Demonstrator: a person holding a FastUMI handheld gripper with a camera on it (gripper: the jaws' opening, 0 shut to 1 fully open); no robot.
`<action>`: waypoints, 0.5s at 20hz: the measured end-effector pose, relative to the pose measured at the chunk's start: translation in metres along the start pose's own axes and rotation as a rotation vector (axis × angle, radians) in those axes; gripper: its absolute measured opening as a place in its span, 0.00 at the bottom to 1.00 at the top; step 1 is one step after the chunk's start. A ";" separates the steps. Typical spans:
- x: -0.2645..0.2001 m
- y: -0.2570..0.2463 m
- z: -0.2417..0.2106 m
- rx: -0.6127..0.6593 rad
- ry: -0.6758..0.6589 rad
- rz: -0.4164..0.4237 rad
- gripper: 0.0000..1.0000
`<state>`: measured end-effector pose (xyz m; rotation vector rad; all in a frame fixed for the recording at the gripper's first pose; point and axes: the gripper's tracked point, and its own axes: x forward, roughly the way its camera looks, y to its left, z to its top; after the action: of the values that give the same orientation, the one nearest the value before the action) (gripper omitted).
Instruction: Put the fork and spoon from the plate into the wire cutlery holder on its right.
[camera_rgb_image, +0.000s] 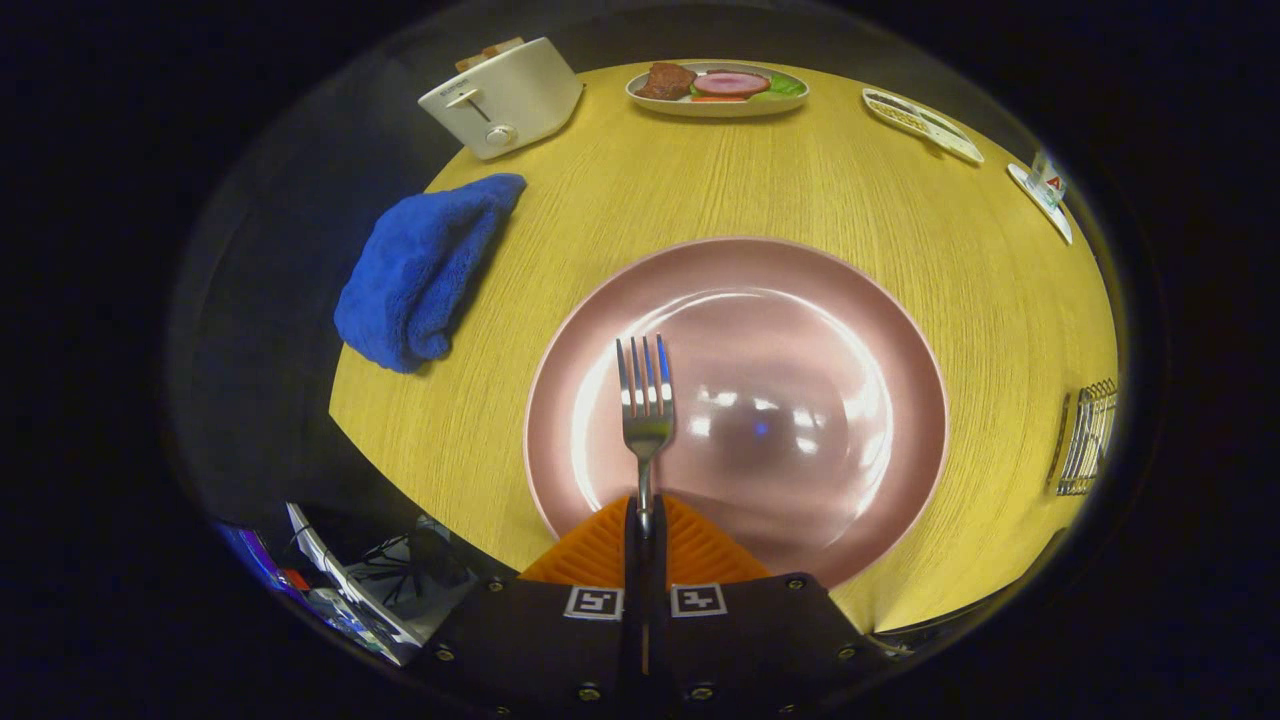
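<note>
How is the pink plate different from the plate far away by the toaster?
The pink plate is round and bare, just beyond the gripper, whose fingers are shut on the fork. The far plate is pale, looks oval and holds food. Both sit on the table.

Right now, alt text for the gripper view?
The hand-held gripper is shut on the fork handle, tines pointing forward over the pink plate. The wire cutlery holder stands to the plate's right on the wooden table.

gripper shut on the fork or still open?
Shut on the fork: the gripper clamps its handle from both sides, tines pointing ahead over the pink plate.
</note>
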<state>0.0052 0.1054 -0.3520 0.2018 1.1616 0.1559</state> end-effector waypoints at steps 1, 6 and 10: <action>-0.002 -0.003 0.002 0.011 -0.005 0.000 0.03; -0.018 -0.019 0.016 0.061 -0.045 -0.007 0.03; -0.034 -0.036 0.026 0.106 -0.090 -0.019 0.03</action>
<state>0.0165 0.0603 -0.3198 0.2883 1.0829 0.0681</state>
